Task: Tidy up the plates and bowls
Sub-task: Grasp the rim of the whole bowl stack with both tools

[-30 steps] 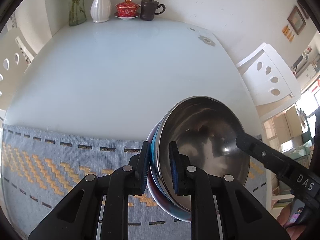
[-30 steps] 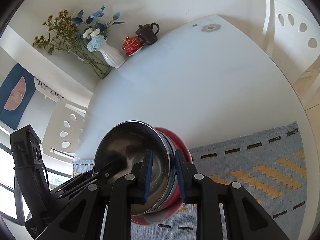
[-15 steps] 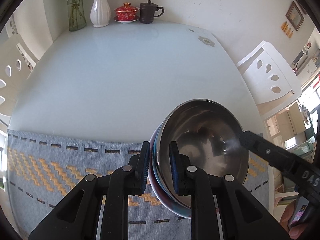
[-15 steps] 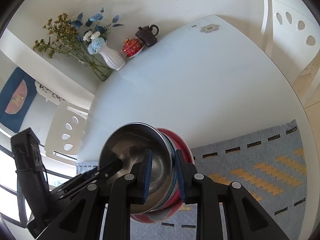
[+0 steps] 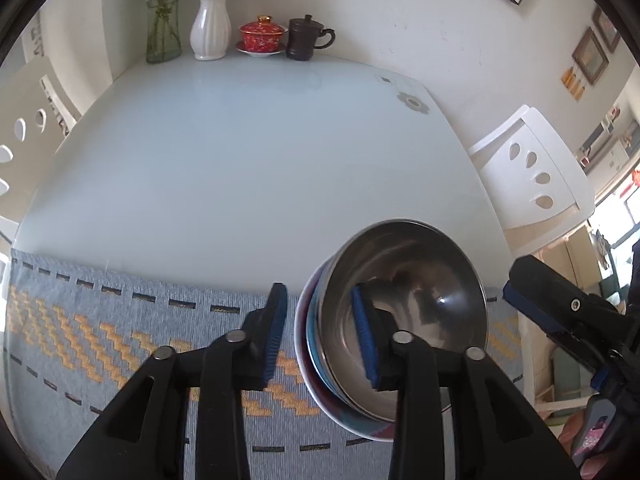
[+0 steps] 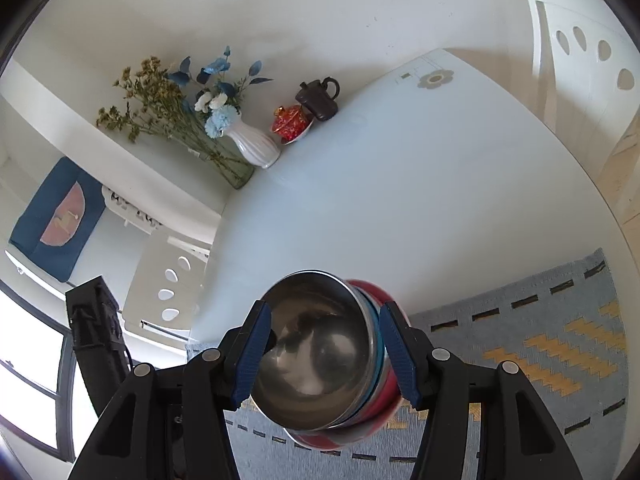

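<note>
A nested stack of bowls rests at the far edge of a blue woven placemat [image 5: 100, 320] [image 6: 540, 352]. A steel bowl [image 5: 420, 280] [image 6: 320, 320] is on top, with a blue-rimmed bowl and a red bowl [image 6: 370, 288] under it. My left gripper [image 5: 320, 332] straddles the stack's left rim. Its jaws are opening, with one pad inside the steel bowl and the other outside, both off the rim. My right gripper [image 6: 325, 352] straddles the opposite side. Its jaws are opening wide, and its pads stand apart from the bowls. Its black body [image 5: 560, 312] also shows in the left wrist view.
The white table [image 5: 240, 160] stretches beyond the mat. At its far edge stand a glass vase [image 5: 162, 28], a white vase [image 5: 210, 28], a red lidded cup [image 5: 262, 36] and a dark mug [image 5: 306, 38]. White chairs [image 5: 532, 172] [image 6: 580, 40] flank the table.
Both grippers were shut on opposite rims of the bowl stack; now both sets of jaws have spread and let go. The stack has stayed where it was.
</note>
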Demonstrator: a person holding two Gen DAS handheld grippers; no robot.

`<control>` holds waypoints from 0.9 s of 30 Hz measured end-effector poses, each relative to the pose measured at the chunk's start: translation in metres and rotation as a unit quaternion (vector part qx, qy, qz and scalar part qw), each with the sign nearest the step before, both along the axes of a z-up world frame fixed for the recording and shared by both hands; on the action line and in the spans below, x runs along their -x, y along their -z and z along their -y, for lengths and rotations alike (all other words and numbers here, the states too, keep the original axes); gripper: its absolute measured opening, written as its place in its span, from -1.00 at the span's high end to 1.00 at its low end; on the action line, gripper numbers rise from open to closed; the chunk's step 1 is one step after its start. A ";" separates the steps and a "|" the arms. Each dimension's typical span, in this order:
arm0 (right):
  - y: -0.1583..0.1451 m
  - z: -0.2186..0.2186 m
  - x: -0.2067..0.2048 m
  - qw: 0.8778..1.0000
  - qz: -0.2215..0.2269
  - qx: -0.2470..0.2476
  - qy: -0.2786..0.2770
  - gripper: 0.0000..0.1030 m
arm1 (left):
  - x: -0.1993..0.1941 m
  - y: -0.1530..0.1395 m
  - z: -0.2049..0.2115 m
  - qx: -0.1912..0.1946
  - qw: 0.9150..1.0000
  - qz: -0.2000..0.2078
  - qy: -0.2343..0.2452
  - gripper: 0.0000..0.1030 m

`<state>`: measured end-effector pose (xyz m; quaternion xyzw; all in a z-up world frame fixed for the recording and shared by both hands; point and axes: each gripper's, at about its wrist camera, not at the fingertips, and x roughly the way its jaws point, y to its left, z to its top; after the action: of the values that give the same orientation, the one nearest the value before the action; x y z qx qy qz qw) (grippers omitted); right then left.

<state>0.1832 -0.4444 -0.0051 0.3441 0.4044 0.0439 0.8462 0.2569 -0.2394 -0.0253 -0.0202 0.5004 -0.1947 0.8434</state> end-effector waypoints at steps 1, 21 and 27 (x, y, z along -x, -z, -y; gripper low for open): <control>0.001 0.002 0.001 1.000 0.003 -0.011 0.001 -0.07 | 0.000 0.001 -0.001 0.002 1.000 -0.001 -0.002 0.34; 0.065 0.005 -0.005 0.996 -0.063 -0.060 0.008 -0.22 | -0.003 0.042 -0.008 0.035 0.997 -0.061 -0.018 0.23; 0.075 0.003 -0.008 0.994 -0.071 -0.083 0.004 -0.22 | -0.004 0.047 -0.007 0.052 0.996 -0.073 -0.008 0.23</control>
<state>0.1909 -0.4478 -0.0796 0.4173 0.4567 0.0497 0.7841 0.2605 -0.2323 -0.0728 -0.0816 0.5494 -0.2116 0.8042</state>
